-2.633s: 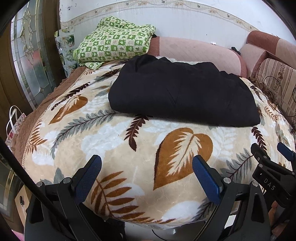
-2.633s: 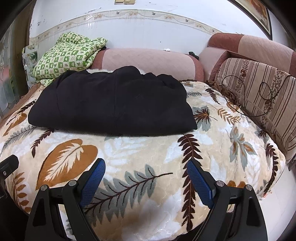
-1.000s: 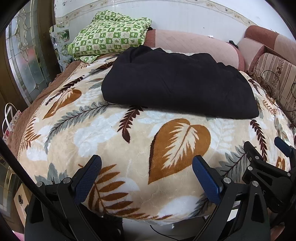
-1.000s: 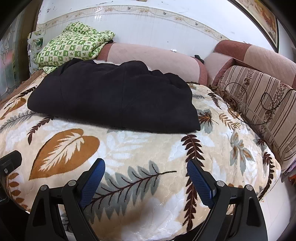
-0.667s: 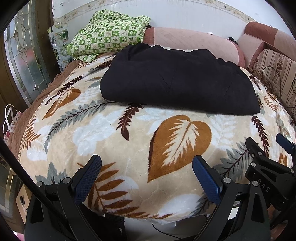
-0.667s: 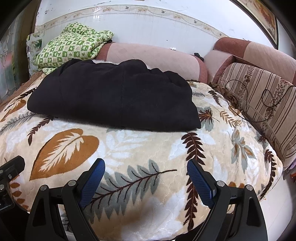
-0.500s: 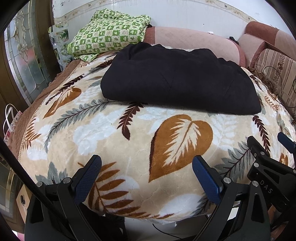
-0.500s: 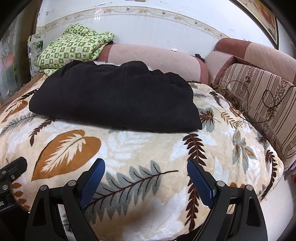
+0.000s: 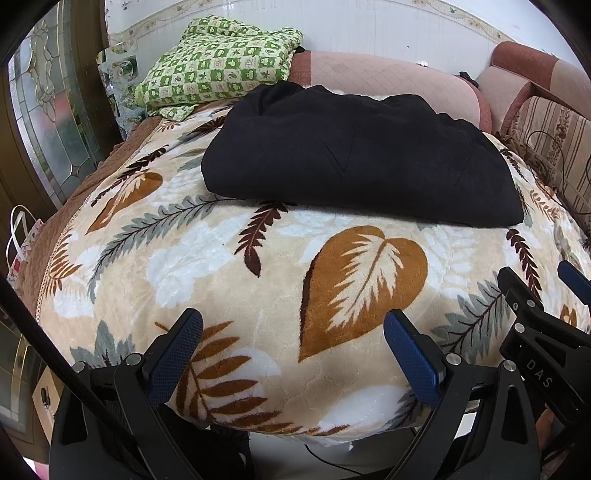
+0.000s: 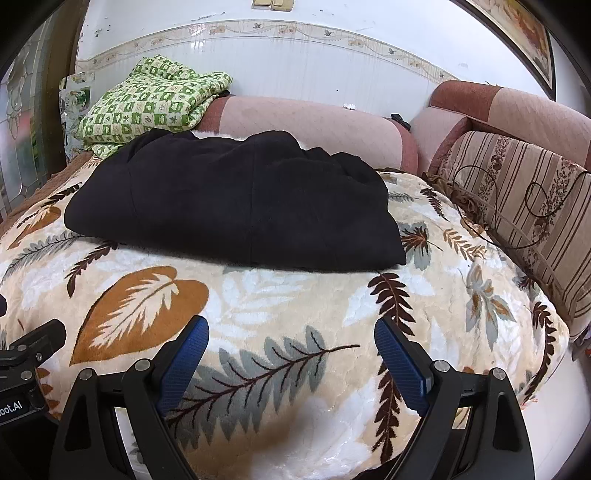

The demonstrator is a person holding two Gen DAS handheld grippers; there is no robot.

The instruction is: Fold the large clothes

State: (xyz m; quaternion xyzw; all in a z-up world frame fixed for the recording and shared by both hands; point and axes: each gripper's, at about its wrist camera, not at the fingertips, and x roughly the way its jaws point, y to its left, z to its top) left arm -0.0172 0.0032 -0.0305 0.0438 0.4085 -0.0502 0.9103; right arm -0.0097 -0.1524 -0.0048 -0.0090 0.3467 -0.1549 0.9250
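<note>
"DAS" is printed on the right gripper point(image 9: 535, 325) at lower right; "bot.AI" on the left gripper point(image 10: 22, 373) at lower left.

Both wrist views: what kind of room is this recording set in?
Probably a home living room or bedroom: a leaf-print plush blanket under the folded black garment, padded pink cushions, and a tiled wall.

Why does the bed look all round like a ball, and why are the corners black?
Fisheye lenses: in the left wrist view the leaf blanket bulges and the corners go dark; the right wrist view bends the wall border the same way. The black garment shows little detail in both views. Everything else looks sharp and evenly lit.
</note>
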